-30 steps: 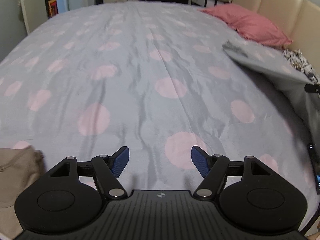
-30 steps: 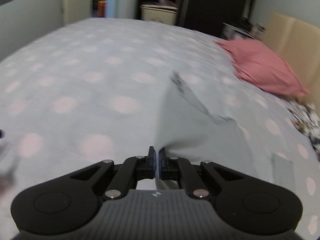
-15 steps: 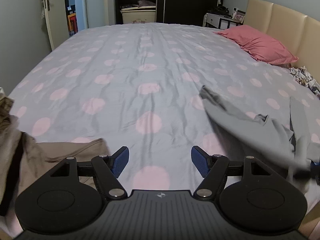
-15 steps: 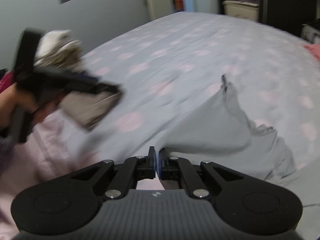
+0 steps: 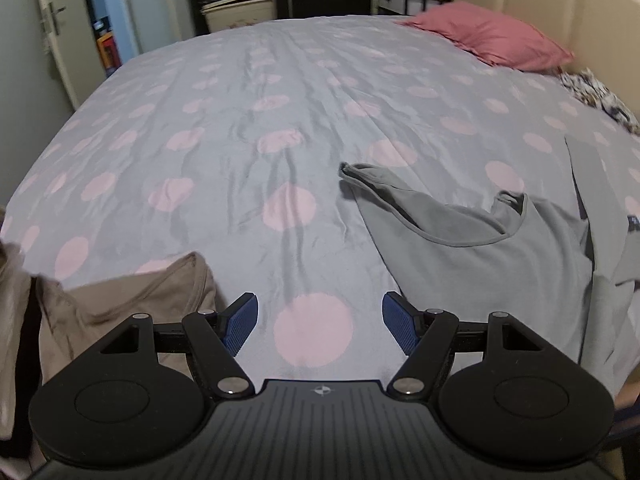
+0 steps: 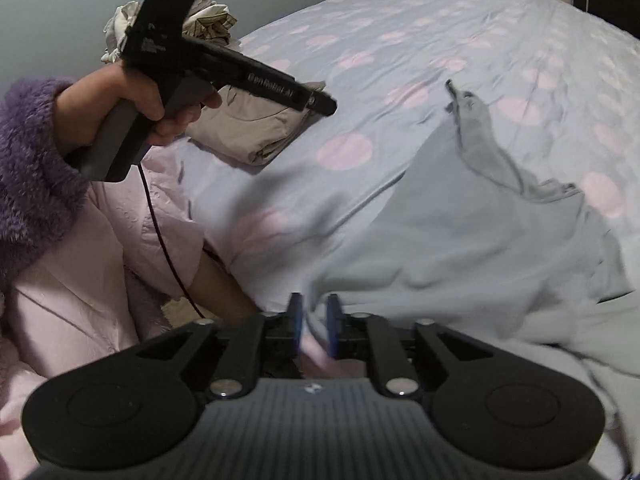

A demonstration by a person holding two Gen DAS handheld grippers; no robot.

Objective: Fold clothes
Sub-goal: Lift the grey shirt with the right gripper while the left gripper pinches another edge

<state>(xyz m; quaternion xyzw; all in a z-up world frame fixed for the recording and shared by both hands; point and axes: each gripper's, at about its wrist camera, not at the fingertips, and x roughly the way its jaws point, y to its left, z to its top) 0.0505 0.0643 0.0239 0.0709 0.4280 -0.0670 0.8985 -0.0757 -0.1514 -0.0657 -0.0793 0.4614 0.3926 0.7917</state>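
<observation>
Here my right gripper (image 6: 312,328) sits low at the near bed edge with its jaws a narrow gap apart; the picture is blurred there, and I cannot tell whether any cloth sits between them. Just ahead of it the grey top (image 6: 480,216) lies spread but rumpled on the dotted bedspread (image 6: 400,20), one strap (image 5: 352,170) trailing out toward the middle of the bed. My left gripper (image 5: 320,324) hangs with its jaws wide apart, empty, above a bare stretch of spread, between the grey top and a beige folded garment (image 5: 120,300).

As I judge it, the risk is the hem: part of the grey top drapes over the bed edge, so a loose or partial pinch could let it slide off. A deep bite might also catch the bedspread along with the top. The blur suggests quick motion, which makes a misjudged grab likelier.
</observation>
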